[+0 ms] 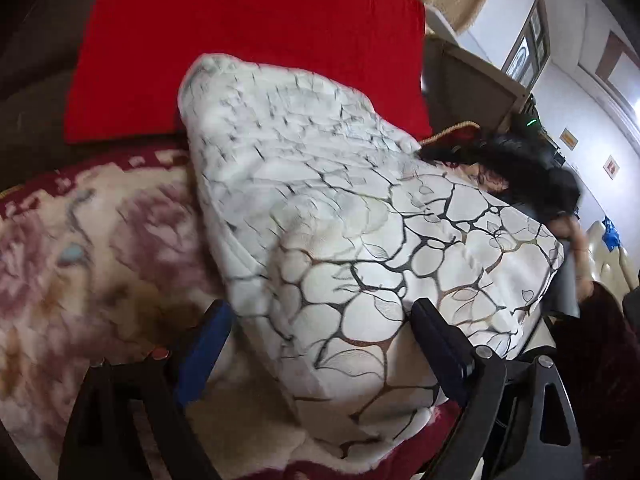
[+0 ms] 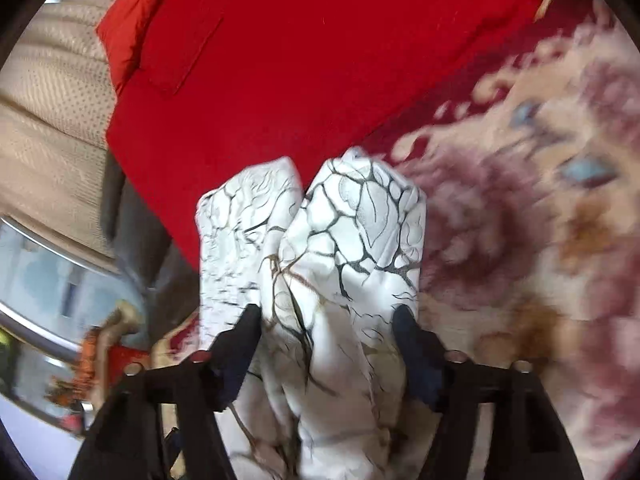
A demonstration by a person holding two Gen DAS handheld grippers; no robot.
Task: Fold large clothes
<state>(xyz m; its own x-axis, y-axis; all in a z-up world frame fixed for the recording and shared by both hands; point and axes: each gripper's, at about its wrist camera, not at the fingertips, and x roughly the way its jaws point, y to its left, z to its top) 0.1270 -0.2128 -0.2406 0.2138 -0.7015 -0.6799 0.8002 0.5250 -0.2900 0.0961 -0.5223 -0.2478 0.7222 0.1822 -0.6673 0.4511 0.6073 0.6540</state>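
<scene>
White vein-patterned cloth (image 1: 360, 240) drapes over the floral blanket (image 1: 80, 240) near a red garment (image 1: 248, 40), its bunched end (image 2: 340, 260) between the right tool's (image 2: 326, 330) half-open fingers, probably for folding, while the left tool (image 1: 320, 320) gapes wide around it.

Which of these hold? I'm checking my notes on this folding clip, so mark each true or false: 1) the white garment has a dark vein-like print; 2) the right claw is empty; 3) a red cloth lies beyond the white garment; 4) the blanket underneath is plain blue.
1. True: the white garment carries a dark branching, vein-like print.
2. False: the right claw has white garment fabric bunched between its fingers.
3. True: a red cloth lies beyond the white garment.
4. False: the blanket underneath is cream with maroon flowers.
</scene>
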